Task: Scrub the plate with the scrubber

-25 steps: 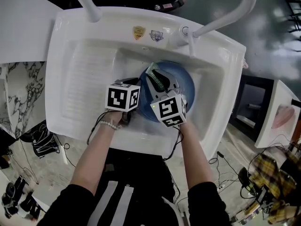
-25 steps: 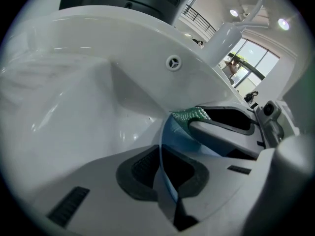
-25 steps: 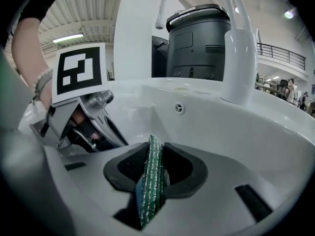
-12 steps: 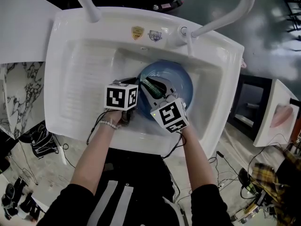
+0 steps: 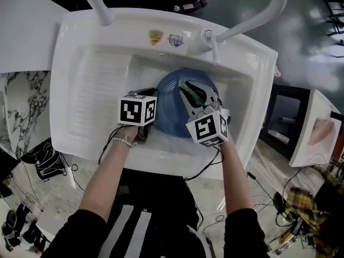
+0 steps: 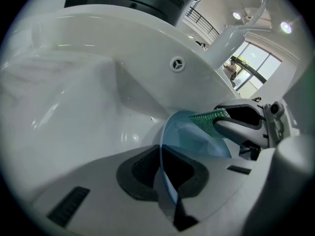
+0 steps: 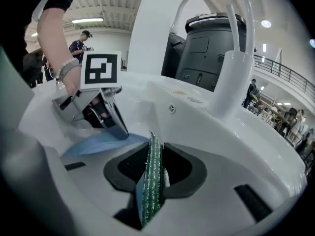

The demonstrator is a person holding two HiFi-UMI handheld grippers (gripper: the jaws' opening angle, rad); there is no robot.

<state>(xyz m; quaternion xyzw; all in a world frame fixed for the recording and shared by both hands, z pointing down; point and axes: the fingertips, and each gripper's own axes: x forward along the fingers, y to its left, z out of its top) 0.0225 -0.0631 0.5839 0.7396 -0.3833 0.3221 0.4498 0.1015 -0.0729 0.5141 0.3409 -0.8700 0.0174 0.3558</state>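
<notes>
In the white ceramic sink [image 5: 97, 90], the left gripper [image 6: 165, 178] pinches the round blue plate [image 6: 197, 136] by its rim while the right gripper [image 7: 153, 176] clamps a flat green mesh scrubber [image 5: 193, 94] against its face, where a hard stroke could lever that thinly held rim free.

The head view looks steeply down on the whole sink [image 5: 65, 63] from its front edge. Both gripper views sit low in the basin, close, facing its back wall; all share the blue plate [image 5: 170, 109].

The plate's [image 5: 174, 98] left rim is hidden under the left gripper [image 5: 152, 120].
</notes>
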